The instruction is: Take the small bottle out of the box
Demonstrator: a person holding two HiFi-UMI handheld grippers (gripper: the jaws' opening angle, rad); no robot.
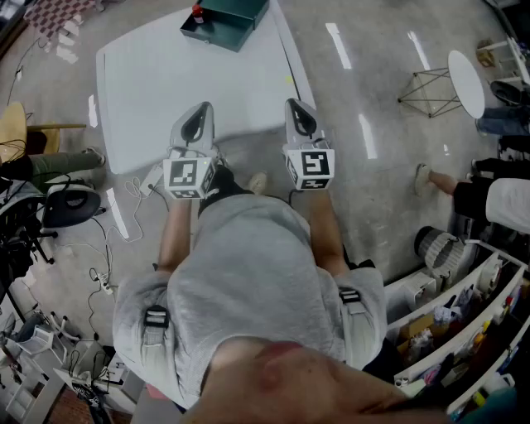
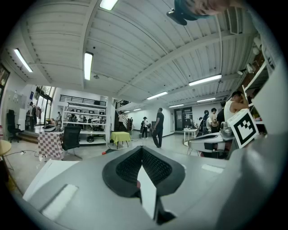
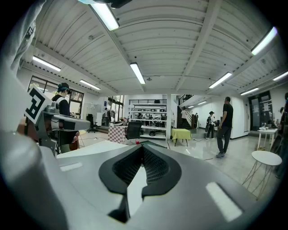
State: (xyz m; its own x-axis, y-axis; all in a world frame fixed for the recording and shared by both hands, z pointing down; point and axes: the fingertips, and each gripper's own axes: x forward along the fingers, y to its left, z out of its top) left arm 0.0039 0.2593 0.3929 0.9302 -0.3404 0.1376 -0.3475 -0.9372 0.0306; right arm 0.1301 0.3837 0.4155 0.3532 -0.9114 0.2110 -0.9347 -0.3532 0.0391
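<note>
A dark green box (image 1: 228,21) stands at the far end of the white table (image 1: 166,91). A small red-capped bottle (image 1: 197,14) shows at the box's left corner. My left gripper (image 1: 197,116) and right gripper (image 1: 300,112) hover side by side over the table's near edge, far short of the box. Both are shut with nothing between the jaws. In the left gripper view the left gripper (image 2: 141,149) points out across the room, and in the right gripper view so does the right gripper (image 3: 144,147). A small red spot (image 3: 137,142) shows just past the right jaws.
A round white side table (image 1: 465,83) and a wire stand (image 1: 426,87) are on the floor to the right. Shelving (image 1: 464,323) fills the lower right. A chair (image 1: 70,203) and cables lie to the left. A person (image 3: 223,126) walks in the background.
</note>
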